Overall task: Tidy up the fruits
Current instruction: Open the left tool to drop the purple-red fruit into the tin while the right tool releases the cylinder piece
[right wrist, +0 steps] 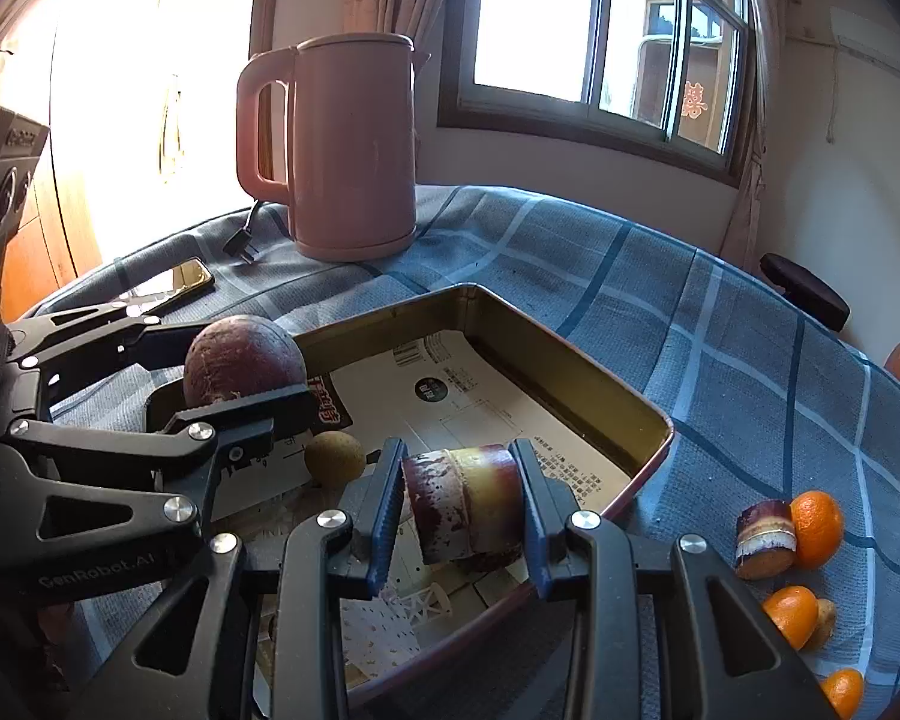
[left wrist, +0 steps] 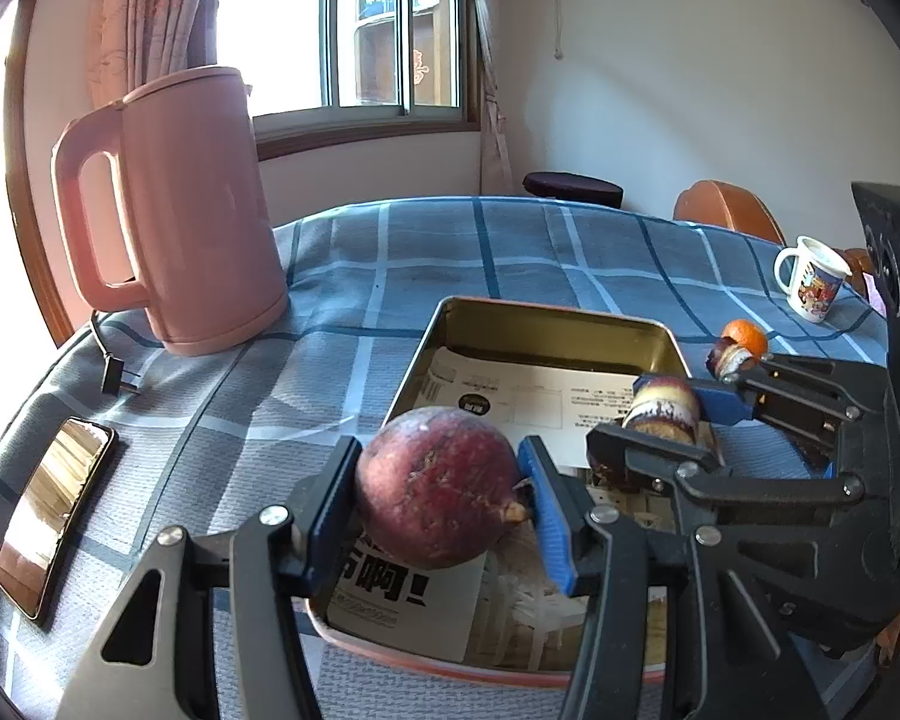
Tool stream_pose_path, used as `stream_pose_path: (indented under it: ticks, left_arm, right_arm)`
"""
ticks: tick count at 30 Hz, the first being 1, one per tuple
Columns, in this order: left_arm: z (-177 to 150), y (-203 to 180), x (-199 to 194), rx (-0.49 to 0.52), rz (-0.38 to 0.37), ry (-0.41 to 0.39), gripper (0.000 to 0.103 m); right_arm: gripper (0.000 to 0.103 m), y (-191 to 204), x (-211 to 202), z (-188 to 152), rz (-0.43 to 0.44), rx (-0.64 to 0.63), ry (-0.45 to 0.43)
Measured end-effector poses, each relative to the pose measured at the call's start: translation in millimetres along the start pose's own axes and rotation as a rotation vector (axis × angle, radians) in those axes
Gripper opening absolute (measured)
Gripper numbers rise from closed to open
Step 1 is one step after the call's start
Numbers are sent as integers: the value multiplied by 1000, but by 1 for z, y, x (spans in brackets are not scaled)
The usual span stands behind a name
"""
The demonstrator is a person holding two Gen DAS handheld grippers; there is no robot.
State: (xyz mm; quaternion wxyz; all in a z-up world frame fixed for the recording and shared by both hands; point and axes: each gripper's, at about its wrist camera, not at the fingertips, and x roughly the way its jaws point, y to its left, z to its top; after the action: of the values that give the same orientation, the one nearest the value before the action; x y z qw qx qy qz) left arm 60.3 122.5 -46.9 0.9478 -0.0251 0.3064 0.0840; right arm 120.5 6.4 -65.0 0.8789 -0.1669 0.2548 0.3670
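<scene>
My left gripper [left wrist: 438,492] is shut on a round dark red passion fruit [left wrist: 435,483] and holds it over the near left part of the metal tin [left wrist: 546,315]. My right gripper [right wrist: 462,504] is shut on a short purple sugarcane piece [right wrist: 465,501] above the tin's [right wrist: 570,384] near right side. The passion fruit also shows in the right wrist view [right wrist: 243,360], the sugarcane in the left wrist view [left wrist: 663,411]. A small tan longan [right wrist: 333,459] lies in the tin. Another sugarcane piece [right wrist: 765,537] and several oranges [right wrist: 816,528] lie on the cloth to the right.
A pink kettle [left wrist: 174,210] stands at the back left with its plug [left wrist: 117,381] on the blue checked cloth. A phone [left wrist: 51,510] lies at the left edge. A printed mug [left wrist: 813,285] stands at the far right. Printed paper [right wrist: 468,396] lines the tin.
</scene>
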Motion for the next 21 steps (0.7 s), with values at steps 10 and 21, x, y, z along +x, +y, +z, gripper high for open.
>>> stream_pose_path:
  ticks: [10,21]
  left_arm:
    - [-1,-1,-22,-25,18,-92,71]
    - [10,-50,-52,44,-48,-190,93]
  right_arm:
    - [51,-5,-17,-6,-33,18,-50]
    - [67,-44,-90,-32,-129,76,-171]
